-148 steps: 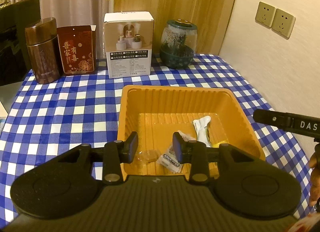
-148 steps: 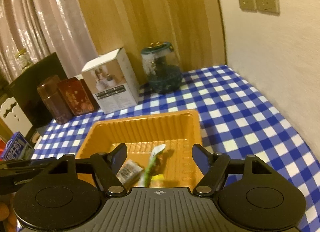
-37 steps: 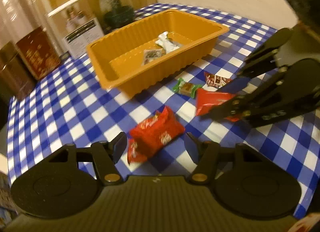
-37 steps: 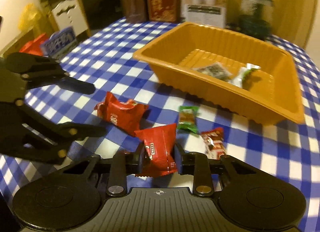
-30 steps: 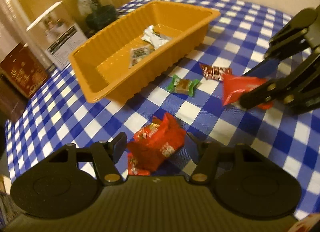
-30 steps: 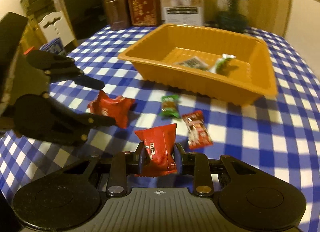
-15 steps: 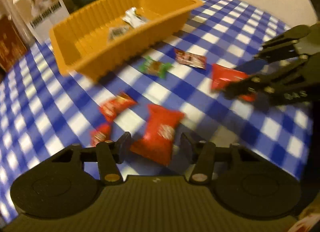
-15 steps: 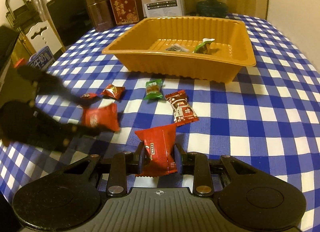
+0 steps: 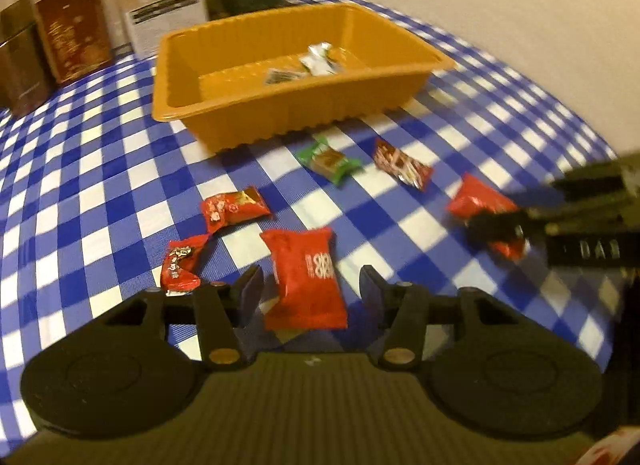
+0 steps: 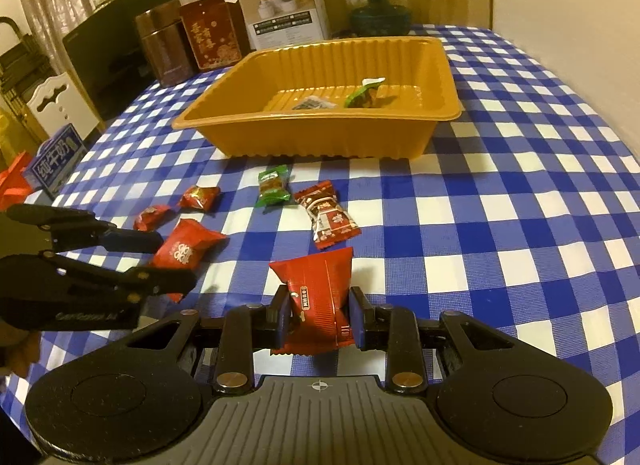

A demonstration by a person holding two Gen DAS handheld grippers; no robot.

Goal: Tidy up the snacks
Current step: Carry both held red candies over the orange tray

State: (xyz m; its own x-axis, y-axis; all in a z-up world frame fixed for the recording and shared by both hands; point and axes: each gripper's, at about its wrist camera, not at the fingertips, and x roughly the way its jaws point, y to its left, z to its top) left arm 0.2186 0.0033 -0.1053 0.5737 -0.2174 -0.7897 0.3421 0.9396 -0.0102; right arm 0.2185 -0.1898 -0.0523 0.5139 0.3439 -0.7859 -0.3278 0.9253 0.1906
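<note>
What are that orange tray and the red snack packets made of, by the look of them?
The orange tray: likely thin moulded plastic, judging by its ribbed walls and soft sheen. The red packet in the right gripper: probably glossy plastic film, crinkled, with crimped ends.

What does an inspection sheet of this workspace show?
Surface: blue-and-white checked tablecloth.
Job's things: ribbed orange plastic tray holding two wrapped snacks; six more lie loose on the cloth in front.
Clutter: white carton, red tin, brown canister, dark glass jar.
Grippers: left hand-held gripper straddling a red packet, apparently not gripping; right hand-held gripper clamped on a red pouch.
Cables: nothing seen.
Surroundings: curtain, wood panel.
</note>
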